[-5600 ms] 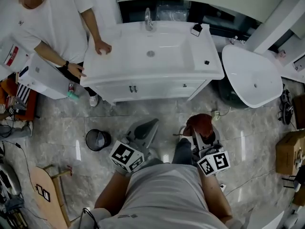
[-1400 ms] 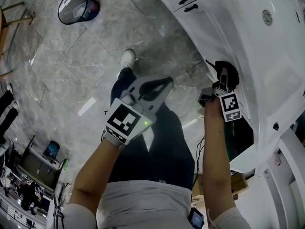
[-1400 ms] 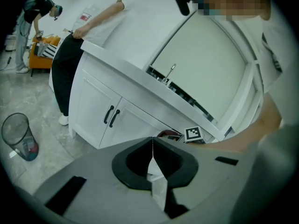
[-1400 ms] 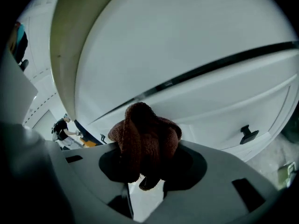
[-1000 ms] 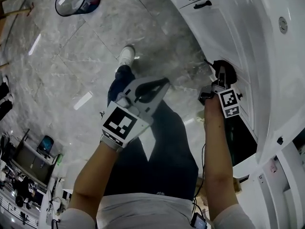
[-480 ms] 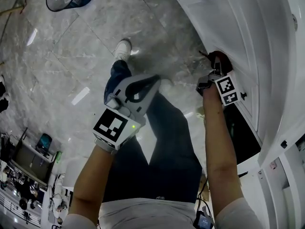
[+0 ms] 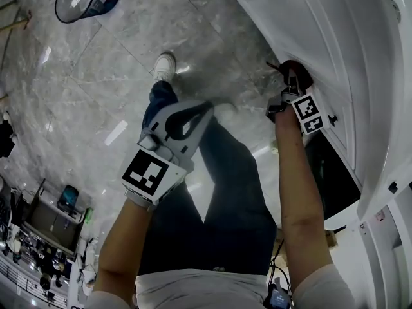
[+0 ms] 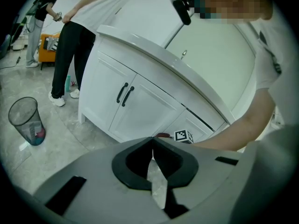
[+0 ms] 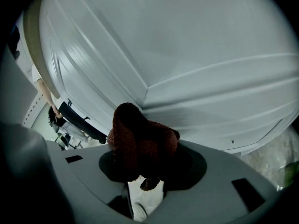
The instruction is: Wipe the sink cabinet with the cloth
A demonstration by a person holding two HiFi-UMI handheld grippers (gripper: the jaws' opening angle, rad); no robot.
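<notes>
Grips a dark reddish-brown cloth [image 9: 140, 141] in the right tongs [image 9: 149, 166], jaws closed on the wad, most of it bulging ahead of the tips. Holds that wad low on the white cabinet [image 7: 309, 24], against the raised frame of a door panel [image 9: 196, 45]; seems to touch in the head view, yet cannot confirm contact from the right gripper view. Carries the left tongs [image 8: 153, 148] idle above the thigh [image 7: 225, 172], well apart from the cabinet, jaws together on nothing, aimed toward the doors with black handles [image 8: 124, 93]. Reads as mid-wipe on the cabinet front, with much of the doors probably left to cover. Risks from here: may drag the cloth out of the jaws, given a pinch on only a bunched part and sideways pull from friction on the paint at every stroke. May scrape the finish with the hard tips after any rolling or flattening of the wad under too hard a push. May skip the grooves round the panel, a round lump tending to ride over recesses instead of into them. May lose pressure toward the bottom edge, with the arm [image 7: 293, 172] stretched far down and little reach to spare.
</notes>
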